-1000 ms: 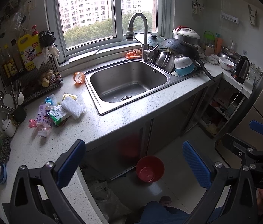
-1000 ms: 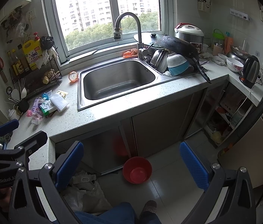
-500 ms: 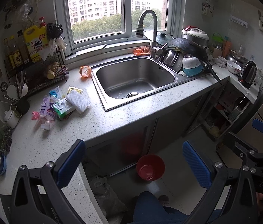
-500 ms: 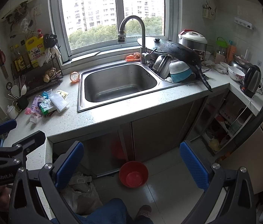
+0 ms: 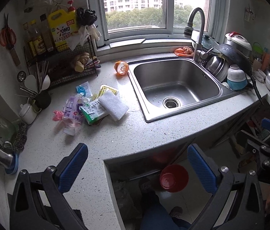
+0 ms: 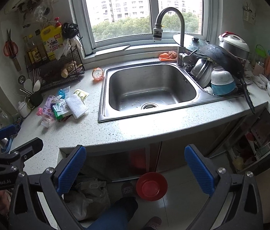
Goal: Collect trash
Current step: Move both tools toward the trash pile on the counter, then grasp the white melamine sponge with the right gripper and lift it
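A pile of trash (image 5: 89, 105) lies on the speckled counter left of the sink: plastic wrappers, a green and white carton (image 5: 93, 113), a white pad (image 5: 113, 104) and a yellow packet. It also shows in the right wrist view (image 6: 62, 105). My left gripper (image 5: 137, 168) is open and empty, above the counter's front edge, well short of the pile. My right gripper (image 6: 135, 167) is open and empty, out over the floor in front of the counter. A grey trash bag (image 6: 89, 197) sits on the floor below the counter.
The steel sink (image 5: 175, 84) fills the middle of the counter (image 5: 127, 134), with dishes and a black pan (image 5: 234, 57) to its right. A wire rack (image 5: 58, 57) with bottles stands at the back left. A red basin (image 5: 173, 178) lies on the floor.
Both grippers have moved forward and closer to the counter; the left view has shifted left toward the trash pile. Both stay open and empty.
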Motion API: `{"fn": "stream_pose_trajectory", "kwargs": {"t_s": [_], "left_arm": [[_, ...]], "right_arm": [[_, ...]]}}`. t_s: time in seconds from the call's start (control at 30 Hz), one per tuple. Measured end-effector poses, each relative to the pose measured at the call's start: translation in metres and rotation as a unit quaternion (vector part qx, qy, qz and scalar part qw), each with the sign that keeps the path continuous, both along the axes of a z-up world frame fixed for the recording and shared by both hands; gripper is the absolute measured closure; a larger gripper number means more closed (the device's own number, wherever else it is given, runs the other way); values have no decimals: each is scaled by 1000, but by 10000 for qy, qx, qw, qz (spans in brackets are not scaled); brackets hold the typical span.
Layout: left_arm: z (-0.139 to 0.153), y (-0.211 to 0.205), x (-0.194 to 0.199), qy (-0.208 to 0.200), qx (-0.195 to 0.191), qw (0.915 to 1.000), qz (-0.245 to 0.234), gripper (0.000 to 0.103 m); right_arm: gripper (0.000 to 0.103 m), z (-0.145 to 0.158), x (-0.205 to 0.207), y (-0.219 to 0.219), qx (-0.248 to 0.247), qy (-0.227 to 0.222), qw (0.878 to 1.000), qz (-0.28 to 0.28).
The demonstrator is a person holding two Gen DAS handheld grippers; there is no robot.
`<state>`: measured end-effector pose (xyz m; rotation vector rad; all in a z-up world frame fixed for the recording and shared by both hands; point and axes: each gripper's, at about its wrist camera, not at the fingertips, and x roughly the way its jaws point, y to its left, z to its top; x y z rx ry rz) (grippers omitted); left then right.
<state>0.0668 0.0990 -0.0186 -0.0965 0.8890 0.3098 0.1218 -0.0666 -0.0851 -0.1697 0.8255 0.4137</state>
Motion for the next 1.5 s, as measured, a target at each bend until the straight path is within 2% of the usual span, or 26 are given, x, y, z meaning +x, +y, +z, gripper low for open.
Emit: {"fn": "stream_pose_trajectory", "kwargs": {"t_s": [0.13, 0.3, 0.43, 0.63, 0.77, 0.9, 1.07, 1.17, 1.27, 1.33, 1.4, 1.5], "left_arm": [[0, 45, 17, -88, -302, 9974, 645, 0], [-5, 99, 32, -44, -329, 9901, 1361, 0], [-24, 139, 43, 423, -491, 9834, 1692, 0], [-59, 186, 54, 740, -494, 9809, 1728, 0], [-85, 203, 64, 1012, -733, 9769, 1734, 0], [-101, 213, 71, 1095, -934, 9743, 1730, 0], [-122, 222, 76, 1356, -909, 9691, 1851, 0], [-127, 225, 73, 1381, -1059, 9660, 1911, 0], [-131, 229, 72, 1409, -1156, 9634, 1968, 0], [-132, 231, 72, 1437, -1144, 9624, 2000, 0], [-131, 232, 73, 1438, -1129, 9622, 2018, 0], [-127, 232, 75, 1384, -1113, 9637, 1995, 0]], "right_arm": [[0, 1, 32, 34, -127, 21, 9983, 575], [0, -2, 69, 82, -244, 164, 9892, 1438], [0, -17, 93, 127, -396, 343, 9771, 2063], [0, -57, 117, 192, -834, 740, 9553, 2737], [0, -92, 131, 222, -1145, 1183, 9410, 2957], [0, -122, 145, 243, -1428, 1368, 9301, 3095], [10, -158, 164, 266, -1833, 1669, 9152, 3179], [13, -169, 172, 271, -1972, 1719, 9095, 3230], [22, -177, 179, 274, -2050, 1845, 9056, 3223], [37, -182, 182, 275, -2149, 1987, 9017, 3182], [48, -182, 186, 275, -2093, 2096, 9005, 3183], [57, -176, 186, 271, -2068, 2010, 9013, 3231]]}}
